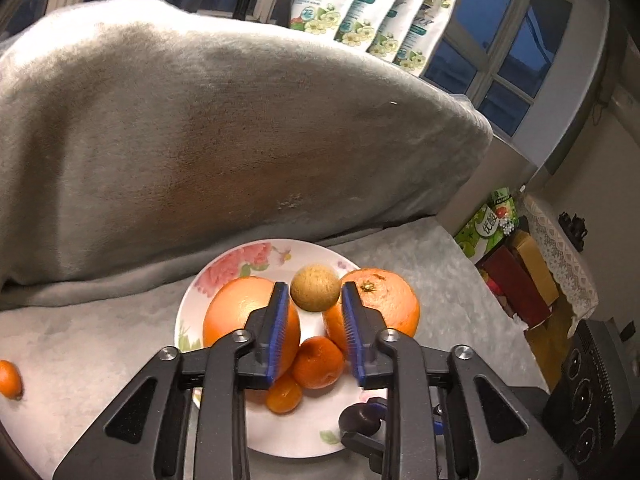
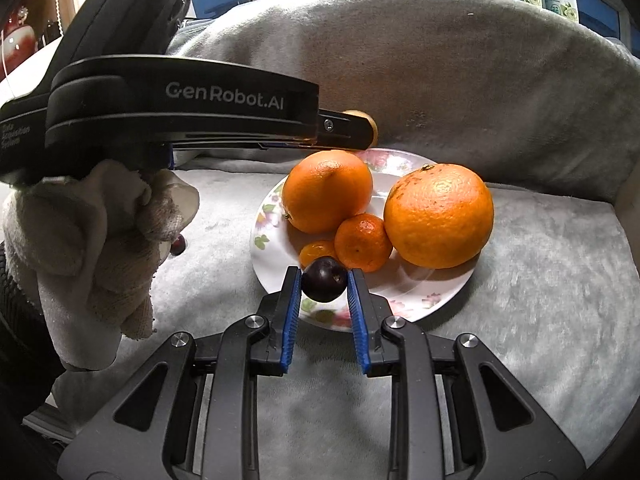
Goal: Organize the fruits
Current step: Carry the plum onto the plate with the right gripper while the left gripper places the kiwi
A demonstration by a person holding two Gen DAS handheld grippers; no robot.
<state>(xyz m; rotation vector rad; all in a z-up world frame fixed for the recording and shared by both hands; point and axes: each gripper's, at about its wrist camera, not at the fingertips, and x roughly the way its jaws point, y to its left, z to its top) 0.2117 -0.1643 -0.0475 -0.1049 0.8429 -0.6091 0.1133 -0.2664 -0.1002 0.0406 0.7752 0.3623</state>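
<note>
Grippers (image 1: pixel 314 300) (image 2: pixel 324 286) poised over plate (image 2: pixel 432 300)

Seat of a sofa (image 2: pixel 540 280), draped all over in grey plush blanket (image 1: pixel 200 120); the blanket runs up over the backrest behind. Directly on the seat: a white plate (image 2: pixel 420 296) with pink flower print, near the backrest. One small orange fruit (image 1: pixel 9 378) lies alone on the blanket, well apart from the plate. A small dark red fruit (image 2: pixel 179 245) also on the blanket, half hidden behind a gloved hand.
</note>
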